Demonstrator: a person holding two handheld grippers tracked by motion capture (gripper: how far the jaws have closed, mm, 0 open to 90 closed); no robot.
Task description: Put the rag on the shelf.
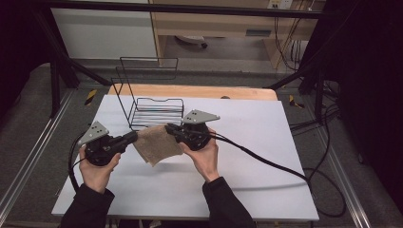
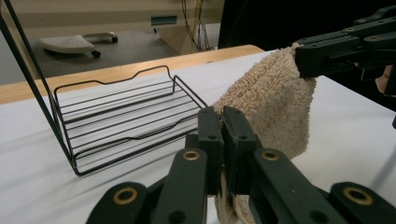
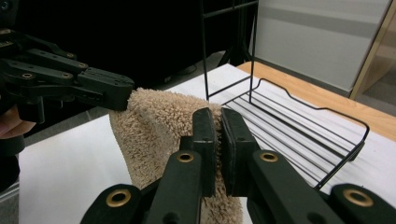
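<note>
Right now 2 grippers hold 1 beige towel point(image 1: 157, 144) between them, lifted off the white table point(image 1: 247, 180) just near of a black wire rack point(image 1: 154, 113). From the high view, the left gripper point(image 1: 134, 137) comes in from the left and pinches the towel's left edge, while the right gripper point(image 1: 167, 128) comes in from the right and pinches its far right corner. The cloth hangs between them, its lowest corner drooping toward the near side above the tabletop.

Along the left gripper's own view, its 2 jaws stand pressed together with a fold of the towel point(image 2: 275, 112) clamped between them, and the other gripper bites the cloth's upper right corner farther off. Along the right gripper's own view, the 2 jaws are likewise closed tight on the towel point(image 3: 154, 130), the terry pile bunching up on either side of them.

The wire rack point(image 2: 126, 121) sits on the far left part of the table, just beyond the towel, its tall back frame upright and its shelf holding nothing
</note>
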